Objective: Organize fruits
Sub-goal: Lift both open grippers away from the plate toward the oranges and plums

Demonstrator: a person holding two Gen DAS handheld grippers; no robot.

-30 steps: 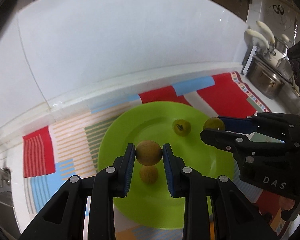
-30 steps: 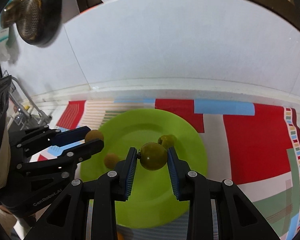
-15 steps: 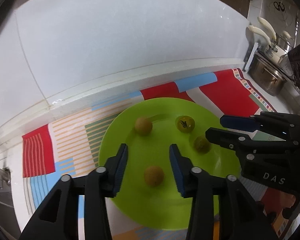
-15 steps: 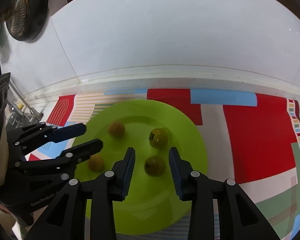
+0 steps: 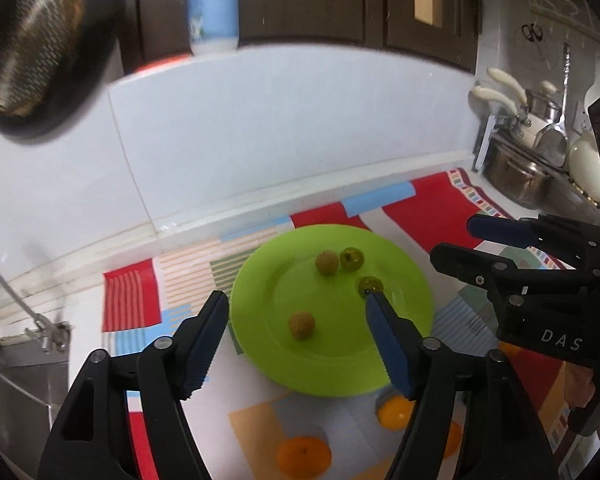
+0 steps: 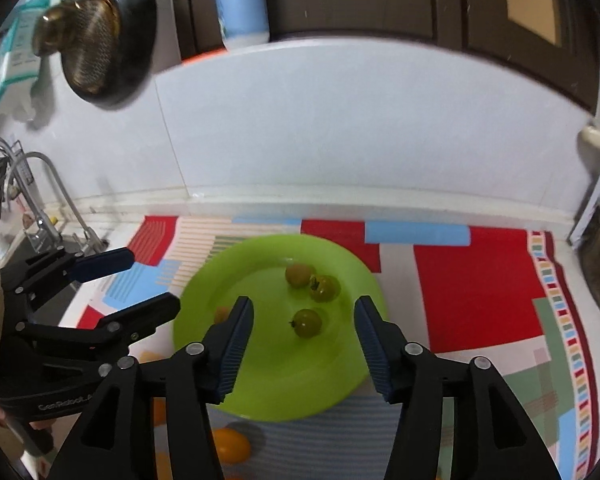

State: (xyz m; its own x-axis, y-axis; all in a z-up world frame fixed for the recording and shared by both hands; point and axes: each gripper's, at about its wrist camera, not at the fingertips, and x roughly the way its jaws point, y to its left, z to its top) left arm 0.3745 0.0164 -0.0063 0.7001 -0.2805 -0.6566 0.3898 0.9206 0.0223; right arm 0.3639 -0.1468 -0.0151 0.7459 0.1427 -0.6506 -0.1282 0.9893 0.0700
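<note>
I see four little round fruits lying on the green plate (image 5: 404, 280), which is smooth, shiny and round. Two are rough and brown: one rough fruit (image 5: 301, 325) sits near the front of the plate, and the other rough fruit (image 5: 326, 262) sits near the back. Touching that one, as far as I can tell, is a glossy green fruit (image 5: 351, 258) with a small dark stem. A second glossy fruit (image 5: 370, 284) sits toward the right of the plate.

My left gripper (image 5: 298, 312) hangs over the front of the plate. Its jaws are spreading apart and pinch nothing; the front rough fruit lies loose on the plate below the gap. My right gripper (image 6: 304, 316) hangs over the plate too, jaws also spreading, with nothing pressed between the ribbed blue pads (image 6: 234, 352).

The plate rests on a flat cloth mat (image 6: 472, 288) with red, blue and striped patches. Just in front of the plate, on the mat, are smooth oranges (image 5: 304, 454). Behind the plate is a plain white wall (image 6: 360, 128). Right of the plate stand shiny metal pots (image 5: 516, 176).
</note>
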